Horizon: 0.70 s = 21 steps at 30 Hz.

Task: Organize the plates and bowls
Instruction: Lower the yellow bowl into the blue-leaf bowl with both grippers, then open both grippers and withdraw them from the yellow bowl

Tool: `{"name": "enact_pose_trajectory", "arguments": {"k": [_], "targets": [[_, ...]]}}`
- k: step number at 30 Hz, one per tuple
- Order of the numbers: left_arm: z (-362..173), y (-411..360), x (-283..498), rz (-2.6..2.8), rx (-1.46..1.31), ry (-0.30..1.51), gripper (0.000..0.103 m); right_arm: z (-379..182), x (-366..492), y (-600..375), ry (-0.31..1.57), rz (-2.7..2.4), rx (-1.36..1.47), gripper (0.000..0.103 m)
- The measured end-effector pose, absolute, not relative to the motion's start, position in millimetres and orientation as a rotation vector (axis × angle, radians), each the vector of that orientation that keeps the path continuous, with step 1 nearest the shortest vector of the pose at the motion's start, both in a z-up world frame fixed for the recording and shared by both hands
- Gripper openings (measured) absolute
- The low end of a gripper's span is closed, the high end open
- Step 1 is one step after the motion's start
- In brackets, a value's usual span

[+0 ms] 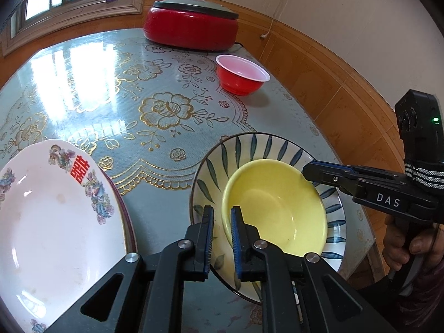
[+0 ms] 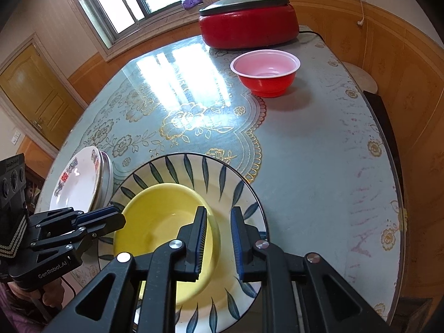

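Sitting mouth-up inside the leaf-patterned plate [image 1: 241,149], the yellow bowl [image 1: 274,208] is getting straddled: left claw [image 1: 222,219] at seven o'clock, right claw [image 2: 217,219] at three, both slightly spread.

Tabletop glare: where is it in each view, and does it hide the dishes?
Left wrist view: window glare whitens the table far left, clear of the yellow bowl. Right wrist view: glare sits mid-table, behind the leaf plate; the red bowl stays readable.
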State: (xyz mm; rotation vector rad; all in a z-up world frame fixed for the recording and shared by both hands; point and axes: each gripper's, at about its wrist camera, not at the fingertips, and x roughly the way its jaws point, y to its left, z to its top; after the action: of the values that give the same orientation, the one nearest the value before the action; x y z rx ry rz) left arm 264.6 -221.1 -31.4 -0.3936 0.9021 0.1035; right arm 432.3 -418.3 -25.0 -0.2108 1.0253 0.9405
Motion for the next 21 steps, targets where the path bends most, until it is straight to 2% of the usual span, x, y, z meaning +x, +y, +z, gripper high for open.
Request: {"name": "enact_pose_trajectory", "arguments": {"k": [6, 8, 16, 21], "targets": [[-26, -219, 263, 0.113, -0.399, 0.887, 0.014, -17, 436, -418, 1.003, 0.966, -0.182, 0.019], [-23, -217, 264, 0.115, -0.411, 0.878, 0.018, -15, 440, -420, 1.0, 0.972, -0.16, 0.019], [-8, -203, 281, 0.125, -0.449, 0.859, 0.03, -9, 475, -424, 1.033, 0.961, -0.01, 0.036], [1, -189, 298, 0.15, -0.478, 0.855, 0.034, -11, 507, -430, 1.057, 0.926, 0.098, 0.038]]}}
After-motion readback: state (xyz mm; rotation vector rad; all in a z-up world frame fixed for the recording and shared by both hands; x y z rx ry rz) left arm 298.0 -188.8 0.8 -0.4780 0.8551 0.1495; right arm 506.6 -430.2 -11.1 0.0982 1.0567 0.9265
